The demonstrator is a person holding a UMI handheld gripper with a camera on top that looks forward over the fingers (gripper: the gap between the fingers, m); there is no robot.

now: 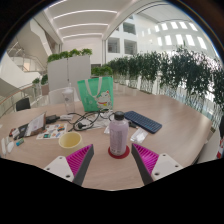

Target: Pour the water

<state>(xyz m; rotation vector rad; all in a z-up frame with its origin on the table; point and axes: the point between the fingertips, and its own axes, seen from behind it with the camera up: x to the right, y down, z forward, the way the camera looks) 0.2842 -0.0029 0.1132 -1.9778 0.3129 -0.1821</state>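
Note:
A clear bottle [119, 133] with pale pinkish contents and a white cap stands upright on a red coaster [119, 152] on the light wooden table [175, 125]. It is just ahead of my gripper [113, 158], in line with the gap between the fingers. Both fingers [80, 160] with their magenta pads are spread wide, and nothing is held between them. A yellow cup [70, 141] sits on the table to the left of the bottle, just beyond the left finger.
Behind the bottle lie a dark tablet [143, 121], a green bag [97, 95], cables and small clutter [35, 125] on the left. Green plants [165, 70] line the far side; a stair and white walls stand behind.

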